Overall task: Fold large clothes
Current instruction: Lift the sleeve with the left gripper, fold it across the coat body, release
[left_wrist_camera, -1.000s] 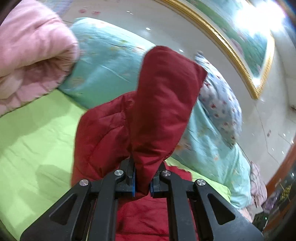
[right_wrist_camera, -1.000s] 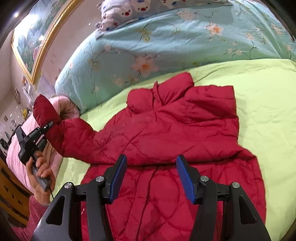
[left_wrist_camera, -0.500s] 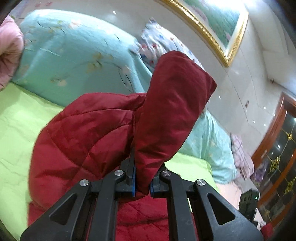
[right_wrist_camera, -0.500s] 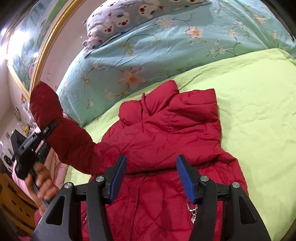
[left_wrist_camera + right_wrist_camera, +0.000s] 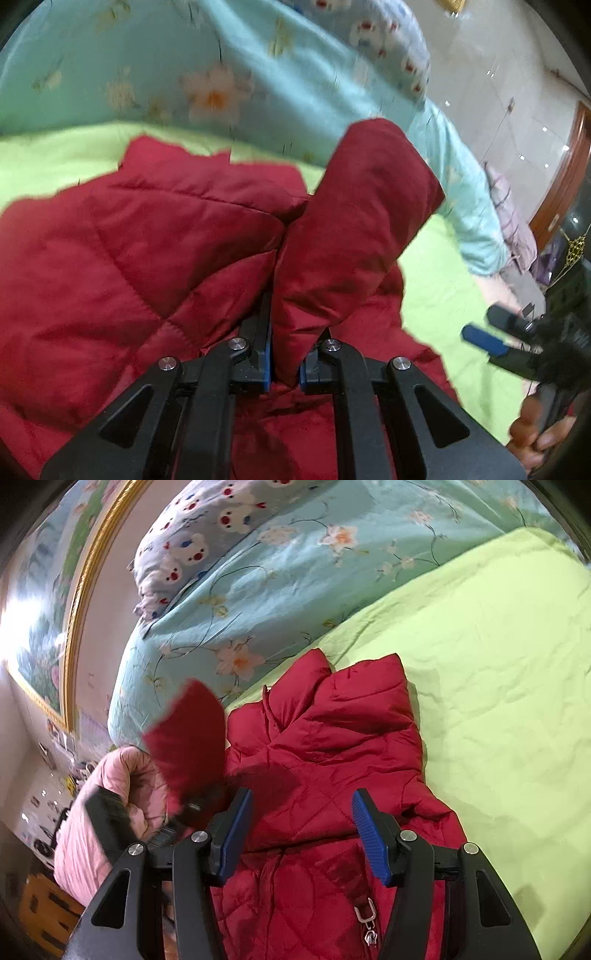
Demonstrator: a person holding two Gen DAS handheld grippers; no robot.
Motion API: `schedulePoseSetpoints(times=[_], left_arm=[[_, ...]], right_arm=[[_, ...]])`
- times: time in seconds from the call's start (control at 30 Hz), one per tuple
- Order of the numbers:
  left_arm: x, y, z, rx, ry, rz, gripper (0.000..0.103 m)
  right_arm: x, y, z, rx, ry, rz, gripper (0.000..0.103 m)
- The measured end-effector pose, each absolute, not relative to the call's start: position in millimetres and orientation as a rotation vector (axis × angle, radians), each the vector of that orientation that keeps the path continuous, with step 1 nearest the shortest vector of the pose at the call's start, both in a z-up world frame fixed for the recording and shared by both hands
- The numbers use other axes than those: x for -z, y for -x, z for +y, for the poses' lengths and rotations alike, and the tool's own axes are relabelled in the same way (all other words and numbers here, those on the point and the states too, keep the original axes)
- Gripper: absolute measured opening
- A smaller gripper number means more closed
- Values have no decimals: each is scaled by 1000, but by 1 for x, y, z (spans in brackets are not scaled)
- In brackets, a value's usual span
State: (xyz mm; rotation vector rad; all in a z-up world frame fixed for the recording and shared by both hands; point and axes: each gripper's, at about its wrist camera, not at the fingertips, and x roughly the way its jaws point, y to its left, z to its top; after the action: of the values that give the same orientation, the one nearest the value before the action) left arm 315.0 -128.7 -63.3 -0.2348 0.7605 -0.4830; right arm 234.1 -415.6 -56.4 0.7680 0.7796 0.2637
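At lower centre of the left wrist view, found the left gripper [image 5: 284, 369] clenched on the sleeve [image 5: 362, 206] of the red quilted jacket [image 5: 129, 258]. Noted the cuff end standing up above the closed fingers and leaning toward the upper right of the frame. Recorded the jacket body lying across the left and centre of that frame on the green bed sheet [image 5: 436, 280], collar toward the top. Observed a teal floral quilt [image 5: 221, 74] bunched along the top of the frame, touching the sheet, with a bear-print pillow [image 5: 380, 33] resting on it at upper right.

At the right edge of the same view, sighted the right gripper [image 5: 495, 328], blurred, with a hand [image 5: 535, 435] on its handle below.

At lower centre of the right wrist view, found the right gripper [image 5: 301, 830] released, blue pads spread wide with nothing between them, hovering over the jacket front. Noted the zipper pull [image 5: 365, 915] at bottom centre. Recorded the far sleeve already folded across the chest, its edge near the right of the garment. Saw the raised sleeve as a blurred red shape at centre left, beside the jacket's shoulder. Logged a pink blanket [image 5: 110, 794] at lower left and a gold-framed picture [image 5: 37, 627] on the wall at upper left.
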Motion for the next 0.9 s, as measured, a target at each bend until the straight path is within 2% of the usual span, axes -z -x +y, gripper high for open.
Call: schedulePoseSetpoints(times=[0.23,0.3,0.37,0.5,0.57,0.77,0.83,0.87,0.9], left_arm=[[77,-316,-146,465,167,794,7],[79,-315,-152,453,136,795,7],[83,-317,-152,439,108,798,8],[87,-314,-158,426,44,825,13],[87,-311,-160,425,17,838,14],[88,-306,-168,409,-69,845,16],[86,-302,-176,406,-123,836,25],[84,-297,-179,421,-137,833,41],[81,-294,-180,439,-135,827,66]], right_arm=[[65,-254,-415,-283,-797,796,58],[68,-262,-412,-298,-808,807,61],[69,-269,-408,-314,-825,813,68],[71,-284,-397,-347,-843,831,71],[75,-291,-392,-357,-851,852,77],[98,-311,-371,-419,-918,941,79],[102,-319,-362,-431,-910,964,76],[103,-322,-359,-439,-919,961,59],[103,-325,-358,-441,-917,961,43]])
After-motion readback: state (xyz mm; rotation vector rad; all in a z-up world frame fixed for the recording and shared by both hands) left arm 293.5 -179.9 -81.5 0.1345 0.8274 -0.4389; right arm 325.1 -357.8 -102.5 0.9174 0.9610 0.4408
